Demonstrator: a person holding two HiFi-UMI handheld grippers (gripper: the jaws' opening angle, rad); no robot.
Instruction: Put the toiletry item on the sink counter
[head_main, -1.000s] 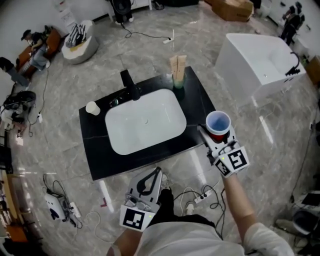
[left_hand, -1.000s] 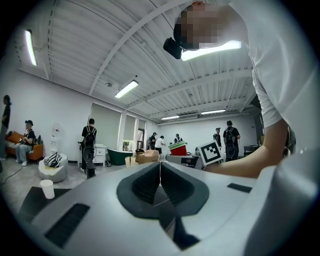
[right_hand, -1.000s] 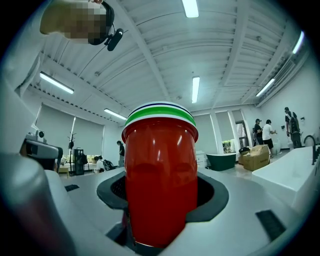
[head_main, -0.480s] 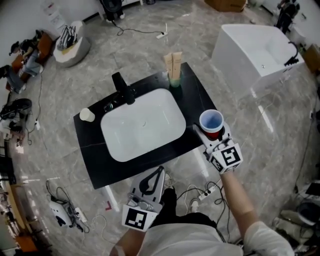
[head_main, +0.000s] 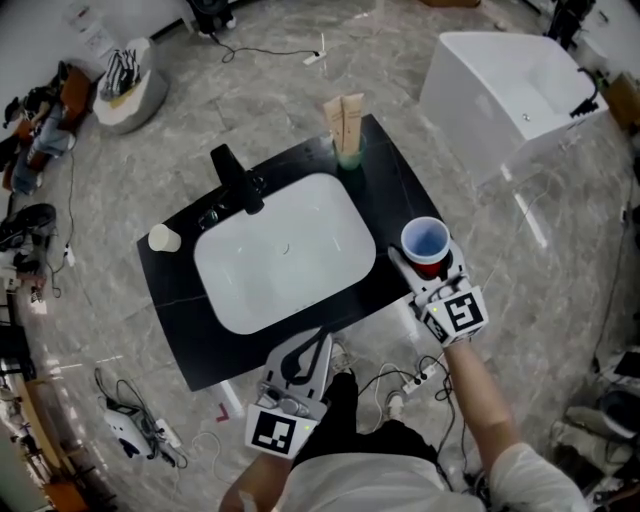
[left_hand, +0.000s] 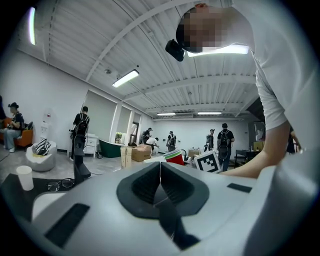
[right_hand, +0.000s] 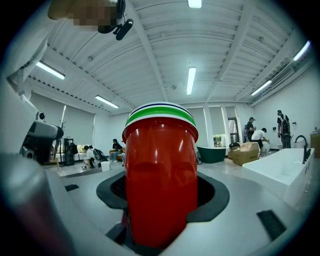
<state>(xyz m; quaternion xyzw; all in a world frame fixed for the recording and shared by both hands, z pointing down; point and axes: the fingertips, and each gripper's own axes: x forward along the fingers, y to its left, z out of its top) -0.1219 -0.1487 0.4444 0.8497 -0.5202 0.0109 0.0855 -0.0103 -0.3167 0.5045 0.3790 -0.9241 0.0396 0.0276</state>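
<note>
Black sink counter (head_main: 398, 196); right claw (head_main: 424, 268) pinching red cup (head_main: 425, 240); left claw (head_main: 318, 342) pressed together.

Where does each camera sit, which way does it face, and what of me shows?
Head view: on the head, facing steeply down at the sink counter; right forearm, left gripper, right gripper show.
Left gripper view: on the left gripper, facing across the counter toward the faucet; its shut jaws, an arm show.
Right gripper view: on the right gripper, facing along its jaws, shut on the red cup.
Shared: all three show the red cup.
</note>
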